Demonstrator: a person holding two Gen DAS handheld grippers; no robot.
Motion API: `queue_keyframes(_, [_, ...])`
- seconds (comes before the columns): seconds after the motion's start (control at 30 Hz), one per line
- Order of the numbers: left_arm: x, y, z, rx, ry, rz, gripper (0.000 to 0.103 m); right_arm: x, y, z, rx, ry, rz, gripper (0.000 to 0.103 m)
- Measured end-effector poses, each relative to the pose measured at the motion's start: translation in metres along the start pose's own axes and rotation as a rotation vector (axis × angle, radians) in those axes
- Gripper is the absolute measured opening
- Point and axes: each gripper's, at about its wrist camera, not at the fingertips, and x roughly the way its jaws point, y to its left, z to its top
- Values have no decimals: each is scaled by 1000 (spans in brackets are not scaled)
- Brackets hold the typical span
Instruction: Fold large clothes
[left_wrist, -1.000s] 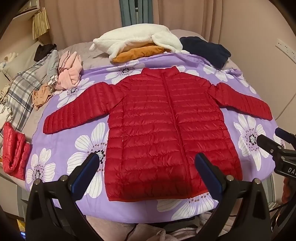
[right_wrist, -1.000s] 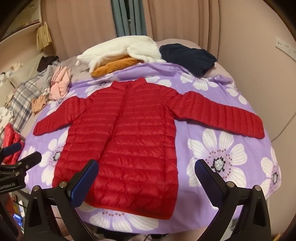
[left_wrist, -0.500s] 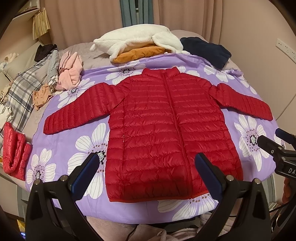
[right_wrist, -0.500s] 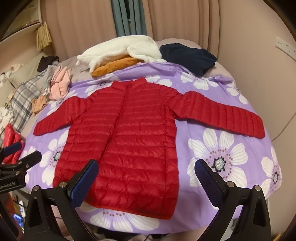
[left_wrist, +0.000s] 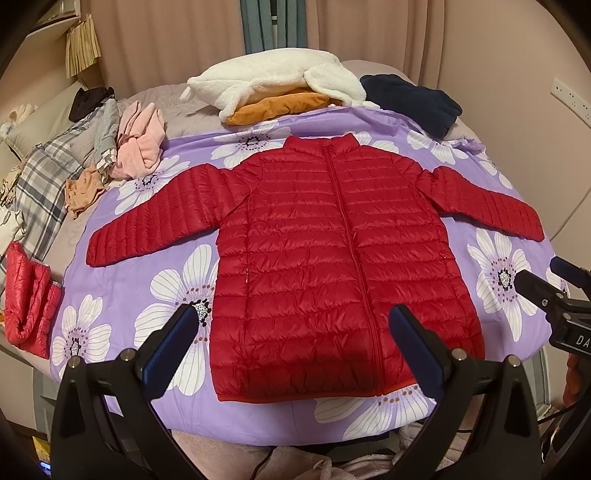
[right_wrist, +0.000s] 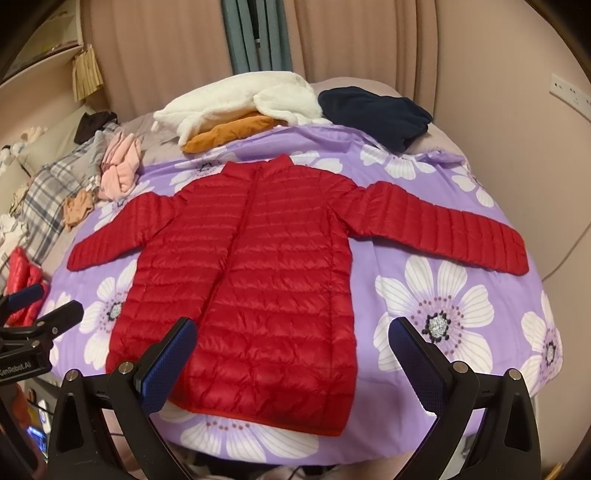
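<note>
The jacket (left_wrist: 332, 258) lies flat on the sheet (left_wrist: 122, 295), sleeves toward 9 and 3 o'clock, unmoved since a second ago (folding not begun); left gripper (left_wrist: 295, 343) and right gripper (right_wrist: 295, 354) both hover wide open, empty.

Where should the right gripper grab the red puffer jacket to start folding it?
Probably the cuff of the outstretched right sleeve. The red jacket lies flat, zipped, with sleeves spread on the purple floral sheet. Bring the open right gripper in from the right, pinch the cuff edge, then carry it across the chest.
</note>
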Motion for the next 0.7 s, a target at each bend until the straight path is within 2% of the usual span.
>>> queue_keyframes(0.13, [1, 0, -2, -4, 5, -5, 103, -1, -1, 0, 2, 2, 0, 102])
queue_keyframes(0.27, [1, 0, -3, -2, 3, -5, 103, -2, -1, -2, 12, -48, 18, 102])
queue_keyframes(0.43, [3, -1, -4, 1, 1, -1, 103, -1, 0, 0, 6, -7, 4, 102])
queue_keyframes(0.7, [8, -6, -5, 12, 0, -1, 103, 0, -3, -1, 18, -8, 6, 102])
